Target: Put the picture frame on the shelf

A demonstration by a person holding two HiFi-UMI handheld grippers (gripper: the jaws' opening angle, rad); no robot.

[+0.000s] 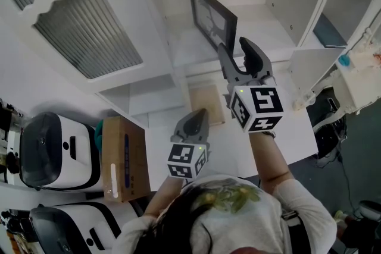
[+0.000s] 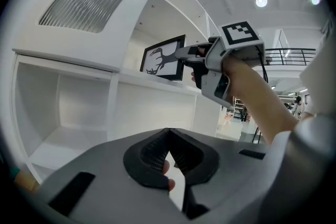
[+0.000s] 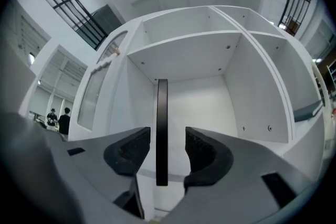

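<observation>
The picture frame point(image 1: 211, 18), black with a pale antler print, stands upright in a compartment of the white shelf point(image 1: 262, 15). My right gripper point(image 1: 233, 46) is at its near edge. In the right gripper view the frame point(image 3: 161, 128) shows edge-on between the pads point(image 3: 128, 149), with a gap on each side, so the right gripper point(image 3: 167, 152) is open and not pressing on it. From the left gripper view the frame point(image 2: 164, 59) faces me with the right gripper point(image 2: 184, 55) beside it. My left gripper point(image 1: 199, 115) hangs lower, over the counter, with its jaws point(image 2: 168, 149) shut on nothing.
A cabinet door with ribbed glass point(image 1: 89, 33) stands open at the left. On the white counter point(image 1: 286, 128) lies a small wooden board point(image 1: 207, 103). A cardboard box point(image 1: 125, 157) and white machines point(image 1: 56, 151) sit at the lower left. More empty compartments point(image 2: 63, 107) are below.
</observation>
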